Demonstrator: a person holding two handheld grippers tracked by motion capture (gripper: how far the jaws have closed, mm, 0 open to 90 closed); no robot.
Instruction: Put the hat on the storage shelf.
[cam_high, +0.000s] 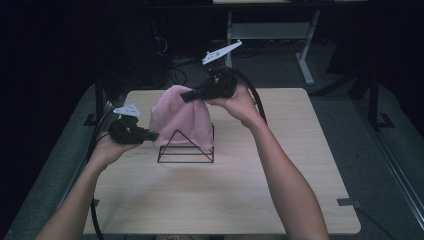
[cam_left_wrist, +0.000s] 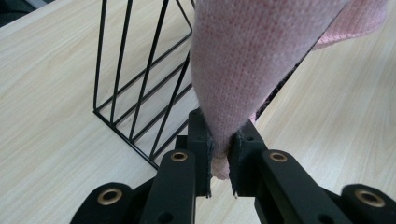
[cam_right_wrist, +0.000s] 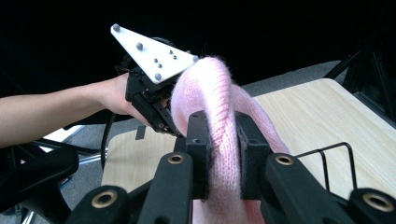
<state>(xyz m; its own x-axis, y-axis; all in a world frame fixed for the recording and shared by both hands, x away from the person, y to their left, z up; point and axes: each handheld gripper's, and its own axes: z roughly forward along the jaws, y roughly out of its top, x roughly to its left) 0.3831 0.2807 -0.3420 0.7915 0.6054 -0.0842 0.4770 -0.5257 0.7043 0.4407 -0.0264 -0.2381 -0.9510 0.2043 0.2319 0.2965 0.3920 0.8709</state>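
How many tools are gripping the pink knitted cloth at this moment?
2. The left tool pinches the cloth's lower left edge beside the black wire rack. The right tool clamps its top, held above the rack. Nothing else holds it.

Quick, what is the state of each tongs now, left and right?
Left tongs: shut on the pink knitted cloth, at its lower edge.
Right tongs: shut on the same cloth, at its top.
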